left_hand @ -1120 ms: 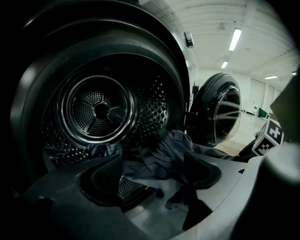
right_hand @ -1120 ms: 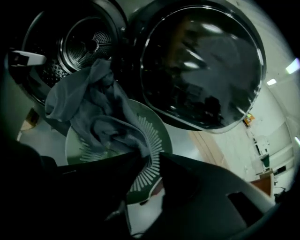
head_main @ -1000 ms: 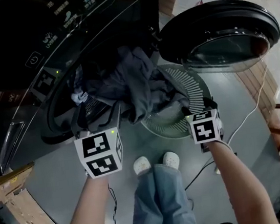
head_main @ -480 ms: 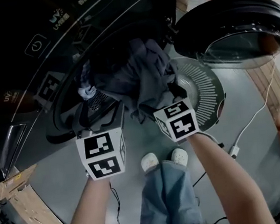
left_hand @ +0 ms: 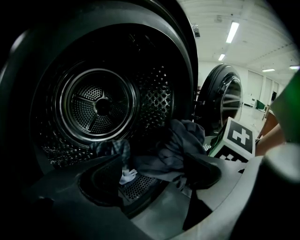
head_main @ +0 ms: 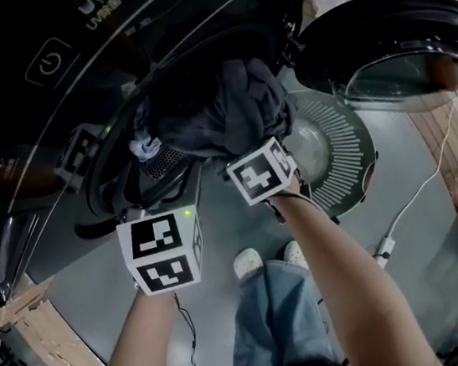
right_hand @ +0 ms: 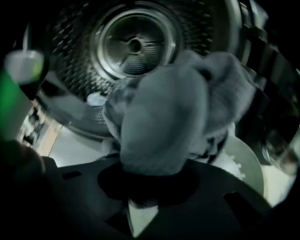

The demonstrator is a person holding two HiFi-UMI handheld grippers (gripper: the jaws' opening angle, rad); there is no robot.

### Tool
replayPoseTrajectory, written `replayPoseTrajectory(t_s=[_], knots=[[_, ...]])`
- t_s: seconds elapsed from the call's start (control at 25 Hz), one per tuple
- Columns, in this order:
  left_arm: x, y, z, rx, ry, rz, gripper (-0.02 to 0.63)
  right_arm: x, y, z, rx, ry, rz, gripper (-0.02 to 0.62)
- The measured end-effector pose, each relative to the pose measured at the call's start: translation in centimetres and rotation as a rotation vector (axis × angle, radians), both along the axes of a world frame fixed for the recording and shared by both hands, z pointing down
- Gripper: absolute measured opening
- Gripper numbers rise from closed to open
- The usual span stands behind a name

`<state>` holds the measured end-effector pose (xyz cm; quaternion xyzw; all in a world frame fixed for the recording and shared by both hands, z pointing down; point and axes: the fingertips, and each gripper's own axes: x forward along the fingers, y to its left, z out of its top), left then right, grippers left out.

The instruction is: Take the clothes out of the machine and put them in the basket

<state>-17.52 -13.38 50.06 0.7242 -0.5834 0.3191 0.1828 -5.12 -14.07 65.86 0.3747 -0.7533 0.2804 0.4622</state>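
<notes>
Right gripper has swung to the machine from the basket beside it, and we read its jaws as closed on the grey garment at the front edge of the drum. Left gripper waits wide apart, empty, facing smaller clothes. We judge another lift-out begins.

— Where are the clothes?
— The clothes are a crumpled dark grey heap that bulges out over the lip of the machine, with a small pale piece at its left.
— And the machine?
— Black front, and its round door is swung wide open.
— The basket?
— The basket is round and pale with a slotted wall. It stands on the floor just beside the heap, below the door.
</notes>
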Motion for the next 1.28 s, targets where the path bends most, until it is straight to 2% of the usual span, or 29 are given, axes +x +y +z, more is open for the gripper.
replayPoseTrajectory(t_s=[0.04,0.08,0.16,0.24,0.4,0.6,0.72,0.84,1.0,1.04,1.08,1.12,1.16,1.2,1.28], knots=[[-0.1,-0.1,-0.1,0.003,-0.002,-0.001,0.411,0.3,-0.3,-0.3,0.003,-0.001,0.026,0.090],[-0.2,-0.1,-0.1,0.005,-0.003,-0.002,0.410,0.8,-0.7,-0.7,0.030,0.008,0.041,0.080],[-0.2,0.1,-0.1,0.005,-0.001,-0.008,0.408,2.4,-0.9,-1.4,0.099,0.060,0.049,0.075],[-0.1,0.3,0.1,0.003,0.003,-0.014,0.407,4.4,-0.2,-1.5,0.125,0.108,0.063,0.074],[0.5,0.8,0.4,-0.004,0.015,-0.022,0.405,9.4,2.6,-0.4,0.070,0.176,0.112,0.072],[1.6,1.3,0.2,0.000,0.016,0.005,0.385,19.1,6.6,1.3,-0.013,0.401,0.208,0.072],[1.9,1.6,0.4,0.001,0.014,0.012,0.377,23.8,9.1,1.8,-0.067,0.482,0.265,0.072],[2.3,1.9,0.7,-0.004,0.013,0.014,0.376,26.2,10.0,2.1,-0.088,0.484,0.303,0.072],[3.0,1.9,0.8,-0.007,0.015,0.026,0.376,26.1,10.0,2.5,-0.107,0.426,0.343,0.082],[3.1,1.9,0.8,-0.007,0.016,0.027,0.376,25.6,9.8,2.5,-0.102,0.408,0.344,0.119],[3.2,1.8,0.8,-0.006,0.016,0.028,0.376,24.8,9.2,2.4,-0.074,0.382,0.323,0.189],[3.3,1.8,0.9,-0.006,0.017,0.027,0.376,23.5,8.1,2.1,-0.022,0.345,0.276,0.262],[3.3,1.7,0.9,-0.006,0.018,0.026,0.376,21.8,6.9,1.5,0.042,0.299,0.212,0.369],[3.4,1.6,0.9,-0.005,0.020,0.024,0.376,20.0,5.7,0.9,0.099,0.251,0.148,0.432],[3.3,1.5,0.9,-0.004,0.019,0.024,0.376,16.4,4.1,-0.5,0.178,0.151,0.060,0.459]])
